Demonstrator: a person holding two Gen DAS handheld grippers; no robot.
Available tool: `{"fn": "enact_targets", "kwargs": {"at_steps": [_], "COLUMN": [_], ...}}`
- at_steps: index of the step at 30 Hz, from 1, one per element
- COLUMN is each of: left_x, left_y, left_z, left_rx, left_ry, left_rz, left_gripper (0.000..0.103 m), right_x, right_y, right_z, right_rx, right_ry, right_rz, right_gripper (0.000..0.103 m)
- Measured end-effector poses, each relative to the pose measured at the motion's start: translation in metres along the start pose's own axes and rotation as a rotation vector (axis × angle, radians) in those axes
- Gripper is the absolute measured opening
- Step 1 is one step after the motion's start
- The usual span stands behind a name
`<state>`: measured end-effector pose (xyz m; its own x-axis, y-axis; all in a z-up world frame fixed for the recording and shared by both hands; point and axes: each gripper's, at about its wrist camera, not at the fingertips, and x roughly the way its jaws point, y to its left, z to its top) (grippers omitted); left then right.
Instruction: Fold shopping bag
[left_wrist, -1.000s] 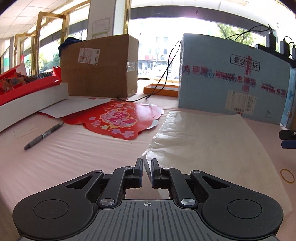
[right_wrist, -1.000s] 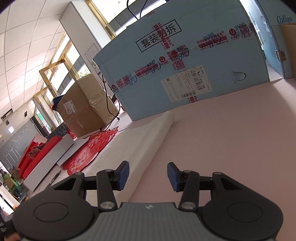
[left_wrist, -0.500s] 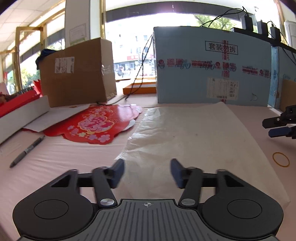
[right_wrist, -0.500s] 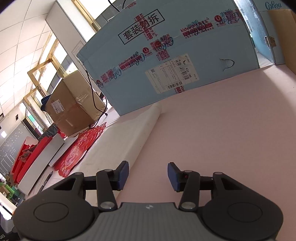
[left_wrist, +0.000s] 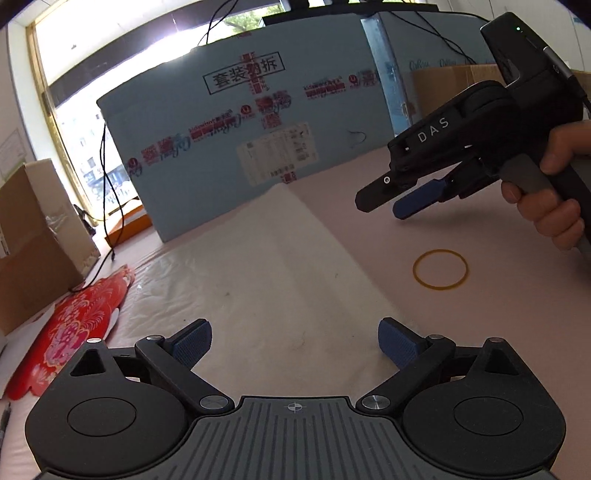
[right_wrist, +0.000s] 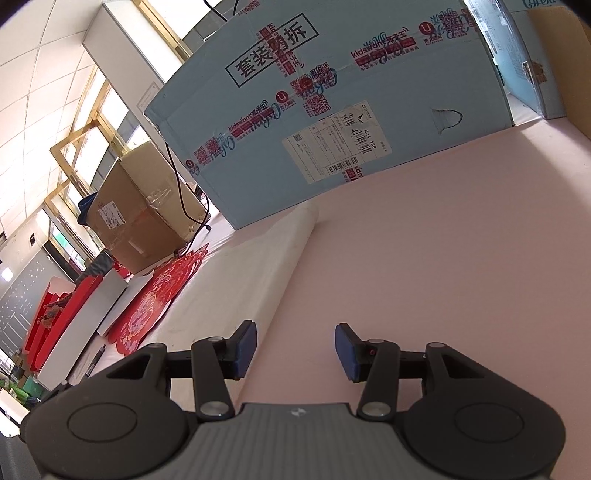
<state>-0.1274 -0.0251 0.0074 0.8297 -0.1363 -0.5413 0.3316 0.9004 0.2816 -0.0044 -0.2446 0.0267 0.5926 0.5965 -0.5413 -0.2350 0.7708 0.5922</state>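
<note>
The white shopping bag (left_wrist: 266, 273) lies flat on the pink table (left_wrist: 498, 325), its long axis running from just ahead of the left gripper (left_wrist: 294, 341) toward the blue carton (left_wrist: 258, 122). That gripper hangs directly over the bag's near end, jaws wide, gripping nothing. The right gripper (right_wrist: 294, 350), half open and empty, sits beside the bag's right edge, so the left is nearer.

right gripper (left_wrist: 402, 201): "DAS" | blue box (right_wrist: 332, 110): "kidswant", "K24 188"
</note>
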Motion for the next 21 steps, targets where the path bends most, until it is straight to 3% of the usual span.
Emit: {"fn": "enact_targets", "kwargs": {"at_steps": [6,14,21], "left_x": [0.004,0.006,0.007], "left_y": [0.009,0.012,0.015], "left_z": [-0.006,-0.008,-0.007], "left_rx": [-0.065,-0.088,-0.108], "left_ry": [0.005,0.012,0.022], "left_rz": [-0.096,-0.123,-0.148], "left_gripper": [0.102,0.103,0.103], "right_x": [0.021,0.067,0.111], "right_y": [-0.001,0.008,0.01], "right_z": [0.018,0.042,0.064], "right_rx": [0.008,-0.026,0.022], "right_ry": [0.057,0.076,0.076], "right_rz": [0.03,-0.006,0.019], "right_gripper": [0.054,0.056,0.057]}}
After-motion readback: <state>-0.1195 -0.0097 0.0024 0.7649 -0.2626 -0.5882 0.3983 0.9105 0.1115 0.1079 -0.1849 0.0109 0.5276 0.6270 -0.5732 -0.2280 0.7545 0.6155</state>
